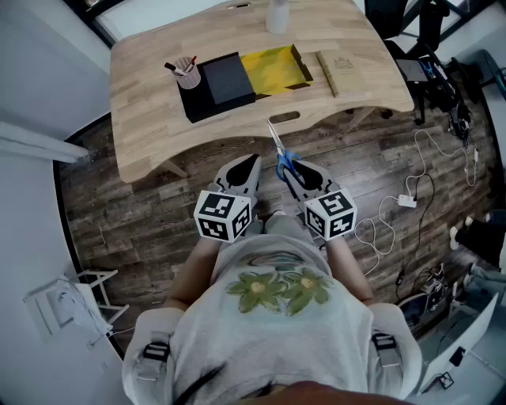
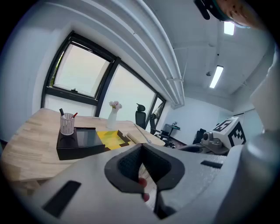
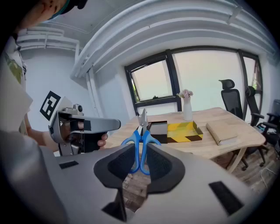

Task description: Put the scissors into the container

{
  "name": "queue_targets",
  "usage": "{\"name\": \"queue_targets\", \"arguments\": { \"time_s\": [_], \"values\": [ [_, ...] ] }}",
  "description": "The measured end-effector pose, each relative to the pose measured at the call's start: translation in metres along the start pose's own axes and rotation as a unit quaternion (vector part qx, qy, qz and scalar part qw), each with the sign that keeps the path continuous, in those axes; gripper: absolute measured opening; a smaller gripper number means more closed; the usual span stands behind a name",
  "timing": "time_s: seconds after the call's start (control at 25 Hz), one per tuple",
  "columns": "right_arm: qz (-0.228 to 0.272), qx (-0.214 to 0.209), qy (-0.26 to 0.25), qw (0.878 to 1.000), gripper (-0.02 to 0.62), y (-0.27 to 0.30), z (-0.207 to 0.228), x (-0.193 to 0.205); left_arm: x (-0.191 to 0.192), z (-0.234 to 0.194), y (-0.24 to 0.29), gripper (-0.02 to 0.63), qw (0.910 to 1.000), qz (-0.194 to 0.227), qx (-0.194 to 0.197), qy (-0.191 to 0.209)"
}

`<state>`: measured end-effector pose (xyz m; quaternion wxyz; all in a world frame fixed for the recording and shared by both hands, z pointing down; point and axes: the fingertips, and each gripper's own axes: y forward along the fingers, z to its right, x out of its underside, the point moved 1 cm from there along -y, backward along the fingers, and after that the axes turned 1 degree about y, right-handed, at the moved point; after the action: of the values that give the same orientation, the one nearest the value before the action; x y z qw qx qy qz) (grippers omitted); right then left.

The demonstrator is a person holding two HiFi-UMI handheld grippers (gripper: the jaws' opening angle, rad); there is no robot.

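Right tool (image 1: 299,176): clenched on the scissors (image 1: 281,152). In the right gripper view the tool (image 3: 140,148) has both pads pressed against the blue handle loops of the scissors (image 3: 141,131). The closed blades stick out past the jaw tips and point toward the counter (image 1: 150,111).

Scissors position: I see them held in the air over the wooden floor (image 1: 118,213), just short of the counter's near edge. They are not in the container and touch nothing but the tool.

Left tool (image 1: 242,171): clenched and empty. In the left gripper view I see the jaw tips of this tool (image 2: 141,148) meeting with nothing between them. It sits just beside the right tool, level with it, in front of the person's body.

Container (image 1: 273,68): an open yellow tray with black-striped ends, lying near the middle of the counter, well apart from the scissors. From the right gripper view it (image 3: 184,131) lies beyond and to the right of the blade tips.

Other items on the counter:
- A black box (image 1: 224,81) touches the container's left side.
- A white mesh cup (image 1: 188,74) holding pens stands on the black box's left end.
- A tan book (image 1: 341,71) lies just right of the container.
- A white vase (image 1: 277,16) stands at the far edge.
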<state>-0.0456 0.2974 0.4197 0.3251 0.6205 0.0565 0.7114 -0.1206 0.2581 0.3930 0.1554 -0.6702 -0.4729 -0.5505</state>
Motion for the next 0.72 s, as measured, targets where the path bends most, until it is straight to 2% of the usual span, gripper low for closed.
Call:
{"name": "queue_targets", "arguments": {
  "time_s": [0.4, 0.72],
  "values": [
    [0.02, 0.022, -0.002, 1.0, 0.084, 0.001, -0.006, -0.005, -0.004, -0.006, -0.002, 0.006, 0.9996, -0.001, 0.019, 0.019],
    [0.022, 0.03, 0.013, 0.999, 0.084, 0.008, 0.011, -0.008, -0.005, -0.016, 0.006, 0.006, 0.9996, -0.008, 0.019, 0.019]
  ]
}}
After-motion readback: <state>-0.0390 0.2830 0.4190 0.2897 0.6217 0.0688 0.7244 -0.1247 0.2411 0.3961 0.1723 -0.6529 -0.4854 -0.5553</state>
